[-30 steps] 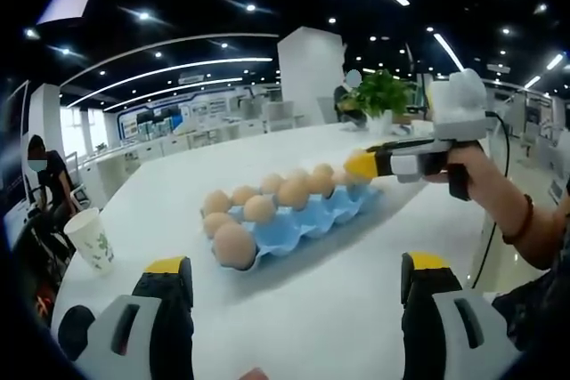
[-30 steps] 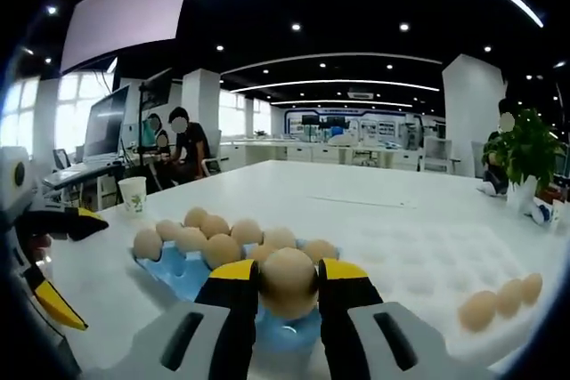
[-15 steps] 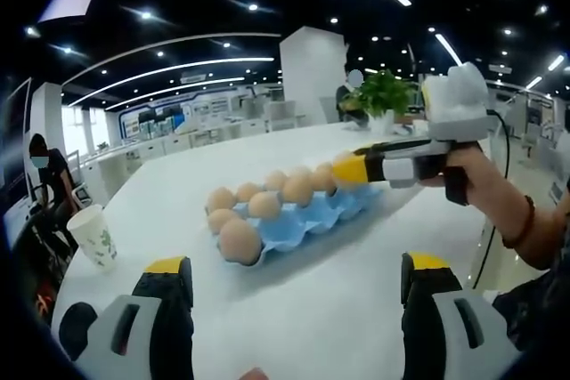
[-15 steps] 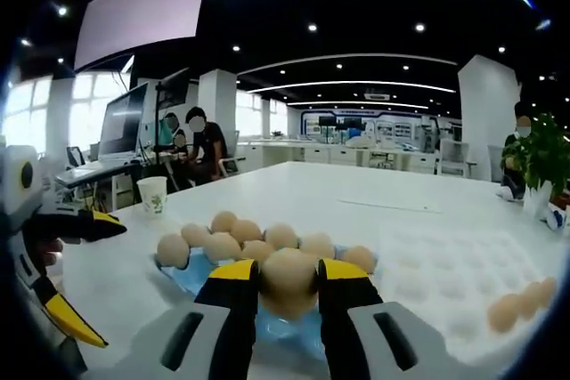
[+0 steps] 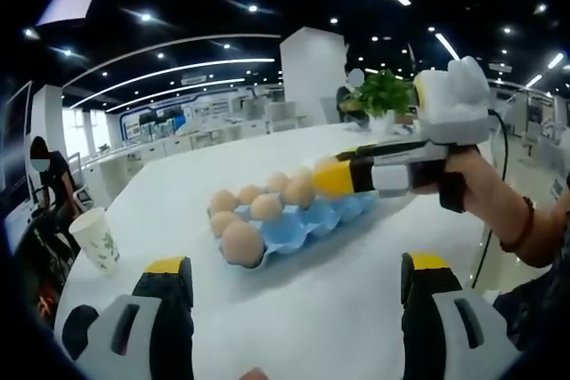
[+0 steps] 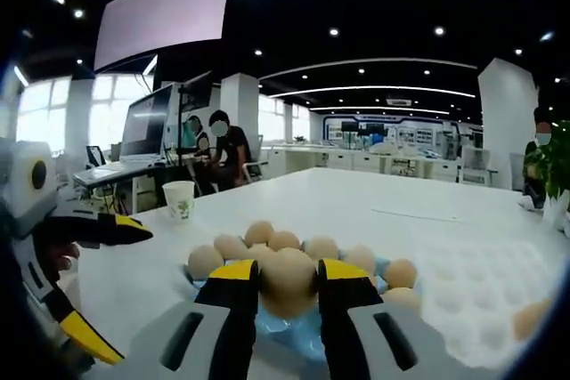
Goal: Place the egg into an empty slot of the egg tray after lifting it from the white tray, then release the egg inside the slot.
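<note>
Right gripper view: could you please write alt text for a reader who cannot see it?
The right gripper holds a brown egg between its yellow-tipped jaws, just above a blue egg tray with more eggs on a white table. The left gripper is open at the left edge, near a paper cup.

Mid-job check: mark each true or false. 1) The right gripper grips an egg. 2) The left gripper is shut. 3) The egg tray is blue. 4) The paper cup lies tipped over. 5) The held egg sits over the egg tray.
1) True: the right gripper clamps an egg.
2) False: the left gripper is open, its jaws wide apart with nothing between.
3) True: the egg tray is blue.
4) False: the paper cup stands upright.
5) True: the held egg is over the egg tray's near end in the right gripper view.
</note>
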The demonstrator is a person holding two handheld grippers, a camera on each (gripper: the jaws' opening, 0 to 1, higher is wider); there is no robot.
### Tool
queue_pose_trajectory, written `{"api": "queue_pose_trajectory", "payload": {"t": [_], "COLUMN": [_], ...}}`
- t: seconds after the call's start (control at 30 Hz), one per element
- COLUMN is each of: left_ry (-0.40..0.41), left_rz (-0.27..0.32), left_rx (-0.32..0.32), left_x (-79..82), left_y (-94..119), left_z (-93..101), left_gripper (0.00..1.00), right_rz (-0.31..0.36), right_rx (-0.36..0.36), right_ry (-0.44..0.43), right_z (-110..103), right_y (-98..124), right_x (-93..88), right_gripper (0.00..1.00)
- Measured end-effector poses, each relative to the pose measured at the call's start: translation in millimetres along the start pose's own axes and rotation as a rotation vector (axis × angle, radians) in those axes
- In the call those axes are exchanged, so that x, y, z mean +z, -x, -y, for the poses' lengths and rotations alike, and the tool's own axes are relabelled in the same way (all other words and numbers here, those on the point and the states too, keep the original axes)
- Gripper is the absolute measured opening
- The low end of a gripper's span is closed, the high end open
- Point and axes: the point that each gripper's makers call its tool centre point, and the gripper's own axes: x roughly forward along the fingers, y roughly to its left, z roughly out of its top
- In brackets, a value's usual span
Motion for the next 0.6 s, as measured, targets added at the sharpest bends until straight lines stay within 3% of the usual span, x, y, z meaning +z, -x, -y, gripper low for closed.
{"api": "queue_pose_trajectory", "payload": {"t": [0.23, 0.6], "left_ry": [0.002, 0.005], "left_rz": [0.006, 0.006], "left_rx": [-0.008, -0.003], "left_x": [4.0, 3.2], "left_y": [-3, -1], "left_z": [4.0, 0.8], "left_gripper": [1.00, 0.99], "right_rz": [-0.004, 0.008], "right_rx": [0.058, 0.094], "right_ry": [0.018, 0.024], "right_z": [-24, -38], "right_y": [-11, -26], "right_x": [0.6, 3.5], "right_gripper": [0.27, 0.27]}}
